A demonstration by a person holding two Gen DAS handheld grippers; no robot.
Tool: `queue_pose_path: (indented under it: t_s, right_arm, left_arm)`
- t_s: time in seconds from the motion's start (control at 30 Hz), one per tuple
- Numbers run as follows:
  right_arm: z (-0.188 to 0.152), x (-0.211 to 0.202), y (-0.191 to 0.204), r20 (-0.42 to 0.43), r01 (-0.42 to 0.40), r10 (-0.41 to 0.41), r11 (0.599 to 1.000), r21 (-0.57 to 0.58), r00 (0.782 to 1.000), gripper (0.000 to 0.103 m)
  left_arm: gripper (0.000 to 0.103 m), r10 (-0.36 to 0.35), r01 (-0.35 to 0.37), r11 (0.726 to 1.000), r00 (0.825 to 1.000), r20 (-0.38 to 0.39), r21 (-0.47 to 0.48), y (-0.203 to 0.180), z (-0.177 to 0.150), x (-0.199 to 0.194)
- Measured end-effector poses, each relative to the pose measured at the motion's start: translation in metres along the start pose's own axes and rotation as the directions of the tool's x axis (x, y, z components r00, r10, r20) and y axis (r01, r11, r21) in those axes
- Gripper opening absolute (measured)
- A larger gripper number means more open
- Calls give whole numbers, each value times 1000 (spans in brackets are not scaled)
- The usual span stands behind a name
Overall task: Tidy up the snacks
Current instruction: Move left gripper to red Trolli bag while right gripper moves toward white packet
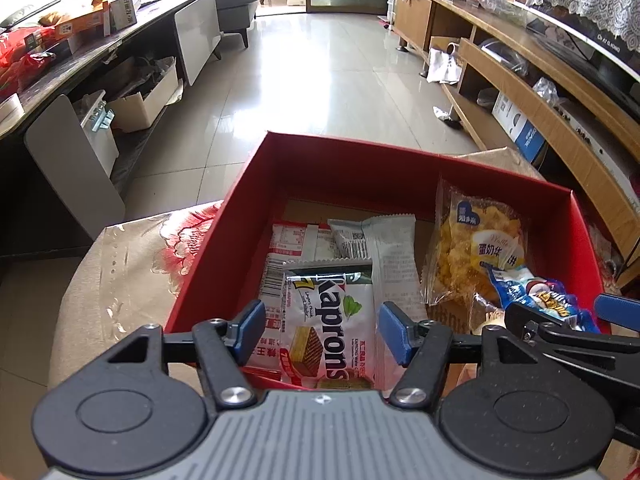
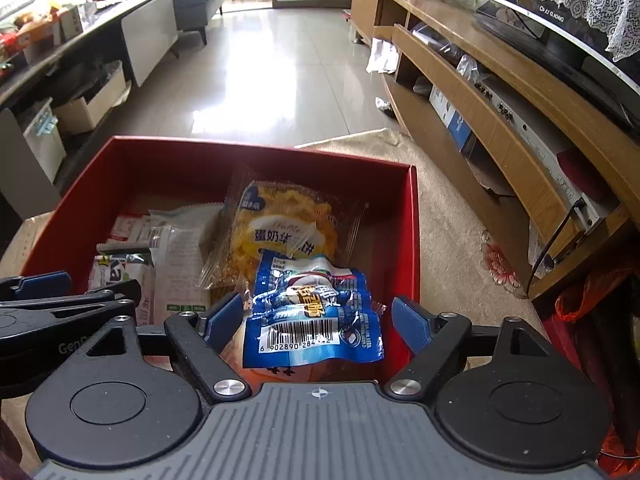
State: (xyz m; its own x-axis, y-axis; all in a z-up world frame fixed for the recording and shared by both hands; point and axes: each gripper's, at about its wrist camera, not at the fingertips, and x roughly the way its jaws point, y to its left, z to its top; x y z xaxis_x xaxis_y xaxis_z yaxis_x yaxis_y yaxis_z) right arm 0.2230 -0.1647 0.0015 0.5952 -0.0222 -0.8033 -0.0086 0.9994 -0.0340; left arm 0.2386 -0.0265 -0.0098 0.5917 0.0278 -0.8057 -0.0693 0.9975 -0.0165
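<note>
A red box (image 1: 208, 248) (image 2: 412, 240) sits on a cloth-covered table and holds several snack packets. My left gripper (image 1: 322, 330) is open over the box's near edge, above a white Kaprons wafer packet (image 1: 328, 320) that lies among other white packets (image 1: 394, 256). My right gripper (image 2: 318, 322) is open, its fingers on either side of a blue packet with a barcode (image 2: 316, 312) (image 1: 536, 296) that lies in the box without touching them. A yellow waffle packet (image 2: 284, 224) (image 1: 472, 248) leans behind it.
The table has a beige cloth with red flowers (image 1: 132, 264). A wooden TV cabinet (image 2: 500, 92) runs along the right. A dark counter with boxes (image 1: 72, 40) runs along the left. A tiled floor (image 1: 320, 72) lies beyond.
</note>
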Motion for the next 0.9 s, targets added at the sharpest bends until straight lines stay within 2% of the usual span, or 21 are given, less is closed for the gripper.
queue_pose_path:
  t_s: [0.57, 0.9]
  right_arm:
    - [-3, -19, -5, 40, -9, 8, 1000, 22, 999, 88]
    - [-8, -28, -10, 47, -7, 6, 1000, 20, 999, 89]
  left_arm:
    - [66, -27, 27, 1000, 999, 30, -15, 10, -5, -27]
    - [67, -46, 46, 999, 999, 2, -18, 19, -26, -40]
